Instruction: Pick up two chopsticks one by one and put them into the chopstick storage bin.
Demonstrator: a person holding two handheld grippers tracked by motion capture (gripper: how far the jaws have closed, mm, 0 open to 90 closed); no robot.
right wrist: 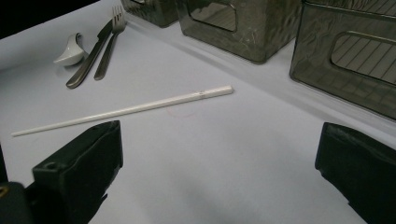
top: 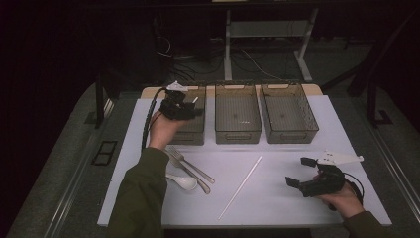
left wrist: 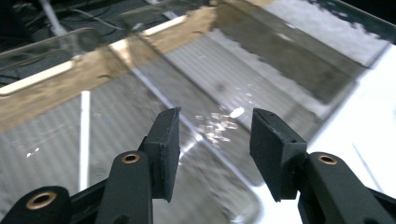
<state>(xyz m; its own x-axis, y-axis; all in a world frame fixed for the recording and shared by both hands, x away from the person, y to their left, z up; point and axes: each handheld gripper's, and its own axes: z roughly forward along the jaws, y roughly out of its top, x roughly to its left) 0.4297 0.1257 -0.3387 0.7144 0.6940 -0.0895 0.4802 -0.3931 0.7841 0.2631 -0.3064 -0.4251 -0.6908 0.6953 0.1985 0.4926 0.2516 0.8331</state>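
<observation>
A white chopstick (left wrist: 84, 135) lies flat on the ribbed floor of the left bin (top: 190, 133), the leftmost of three smoky clear bins at the far side of the worktop (top: 277, 193). The left hand-held gripper (top: 190, 110) hovers above that bin, jaws partly apart with nothing between them. The middle bin (top: 237, 130) and the right bin (top: 290, 131) stand beside it. A second white chopstick (right wrist: 126, 110) lies slantwise on the worktop in front of the bins. To its left a fork (top: 190, 164), a knife (top: 190, 176) and a white spoon (top: 182, 181) lie close together. The right hand-held gripper (top: 300, 171) rests at the near right, jaws wide and empty.
</observation>
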